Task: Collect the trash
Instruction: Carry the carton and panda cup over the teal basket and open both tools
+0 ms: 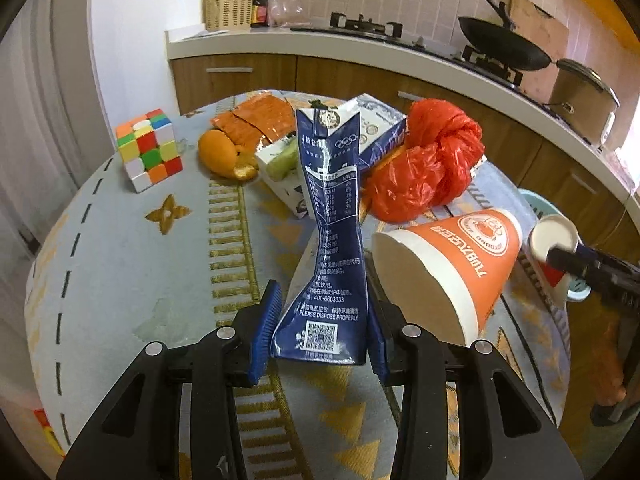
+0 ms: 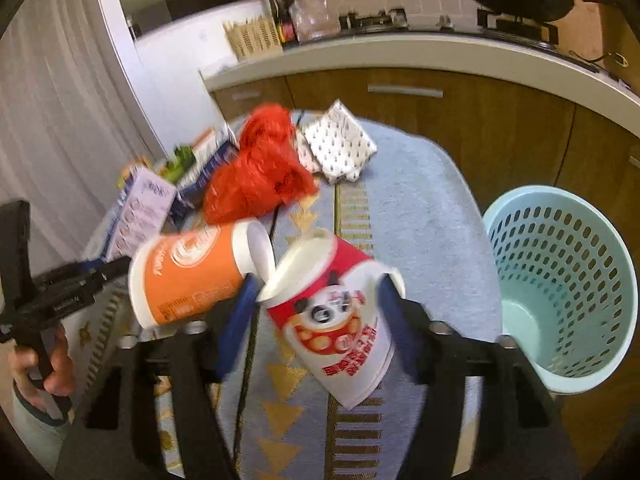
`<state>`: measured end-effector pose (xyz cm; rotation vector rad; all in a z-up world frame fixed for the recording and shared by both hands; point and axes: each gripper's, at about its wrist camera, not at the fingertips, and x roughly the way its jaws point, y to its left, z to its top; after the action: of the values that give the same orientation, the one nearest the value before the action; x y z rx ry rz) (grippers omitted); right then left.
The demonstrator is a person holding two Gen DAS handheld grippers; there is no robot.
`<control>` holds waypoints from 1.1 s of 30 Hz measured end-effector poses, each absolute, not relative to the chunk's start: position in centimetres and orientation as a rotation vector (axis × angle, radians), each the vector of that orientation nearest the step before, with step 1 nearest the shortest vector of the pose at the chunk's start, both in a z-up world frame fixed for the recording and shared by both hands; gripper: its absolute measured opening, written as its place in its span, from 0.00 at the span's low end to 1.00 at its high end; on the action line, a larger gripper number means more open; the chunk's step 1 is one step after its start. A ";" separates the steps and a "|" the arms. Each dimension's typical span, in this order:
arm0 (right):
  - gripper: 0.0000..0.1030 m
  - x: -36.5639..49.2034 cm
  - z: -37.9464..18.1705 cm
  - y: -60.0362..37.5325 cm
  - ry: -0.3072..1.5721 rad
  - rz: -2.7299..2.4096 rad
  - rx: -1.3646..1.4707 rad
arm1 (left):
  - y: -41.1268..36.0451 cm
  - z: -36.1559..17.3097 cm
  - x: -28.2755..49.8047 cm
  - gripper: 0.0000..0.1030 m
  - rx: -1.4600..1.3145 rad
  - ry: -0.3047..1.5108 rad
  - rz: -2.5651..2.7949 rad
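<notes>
In the left wrist view my left gripper (image 1: 322, 296) is shut on the base of a crushed dark blue milk carton (image 1: 332, 208), which stands upright between the blue pads. In the right wrist view a red-and-white paper cup (image 2: 336, 312) with a panda print lies tilted and blurred between the fingers of my right gripper (image 2: 318, 284). The jaws stand wide, with a gap between the left finger (image 2: 240, 316) and the cup. An orange paper cup (image 1: 452, 264) (image 2: 188, 276) lies on its side just left of it. A knotted red plastic bag (image 1: 428, 164) (image 2: 256, 172) sits behind.
A pale blue perforated basket (image 2: 568, 292) stands off the table's right edge. On the blue patterned cloth (image 1: 120, 264) lie a Rubik's cube (image 1: 148, 150), orange peel (image 1: 224, 156), orange wrappers (image 1: 260, 120), more cartons (image 1: 280, 168) and a white patterned wrapper (image 2: 340, 148). Kitchen counter (image 1: 400, 56) runs behind.
</notes>
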<state>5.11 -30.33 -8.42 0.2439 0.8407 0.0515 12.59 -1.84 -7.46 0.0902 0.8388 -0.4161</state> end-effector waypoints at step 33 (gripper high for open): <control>0.70 1.7 -3.8 -37.3 0.682 -0.142 0.323 | -6.9 1.4 10.6 0.36 0.057 0.646 -0.563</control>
<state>1.65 -37.29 -3.82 0.3227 0.6825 -0.1421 10.55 -6.90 1.42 0.0570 0.6463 -0.5634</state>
